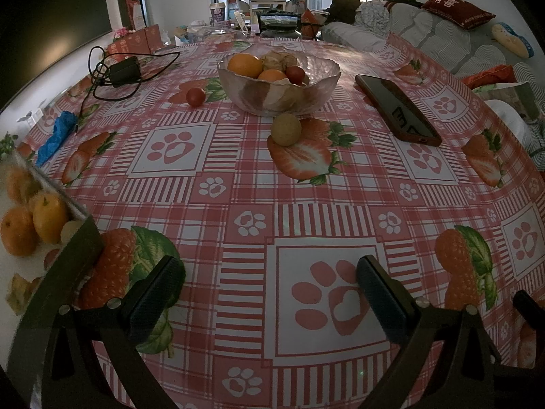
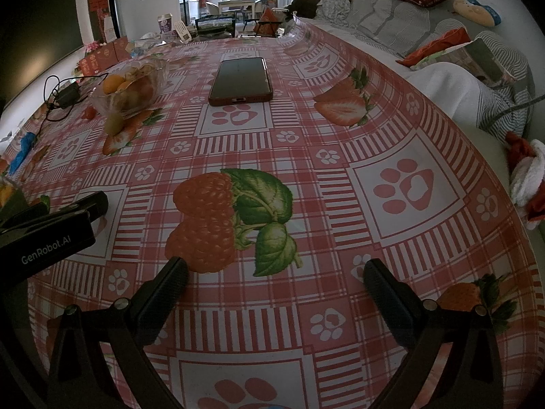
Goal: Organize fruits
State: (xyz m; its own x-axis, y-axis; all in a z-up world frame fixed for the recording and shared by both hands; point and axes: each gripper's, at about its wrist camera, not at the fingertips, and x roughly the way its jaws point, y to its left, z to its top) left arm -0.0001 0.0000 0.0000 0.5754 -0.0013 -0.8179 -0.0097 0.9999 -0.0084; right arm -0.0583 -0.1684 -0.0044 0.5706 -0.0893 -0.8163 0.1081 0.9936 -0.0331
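A glass bowl (image 1: 320, 78) stands mid-table with oranges (image 1: 244, 64), a small red tomato (image 1: 295, 73) and husked fruits in it. A yellow-green round fruit (image 1: 286, 129) lies just in front of the bowl. A red tomato (image 1: 196, 96) lies to the bowl's left. A white tray (image 1: 10, 272) at the left edge holds several oranges (image 1: 17, 231). My left gripper (image 1: 270, 293) is open and empty, low over the tablecloth. My right gripper (image 2: 276, 288) is open and empty. The bowl (image 2: 102, 100) shows far left in the right wrist view.
A phone in a red case (image 1: 396, 109) lies right of the bowl, also in the right wrist view (image 2: 242, 80). A charger with cable (image 1: 124, 70) and a blue wrapper (image 1: 56, 136) lie at the left. A sofa (image 2: 442, 34) borders the table's right side.
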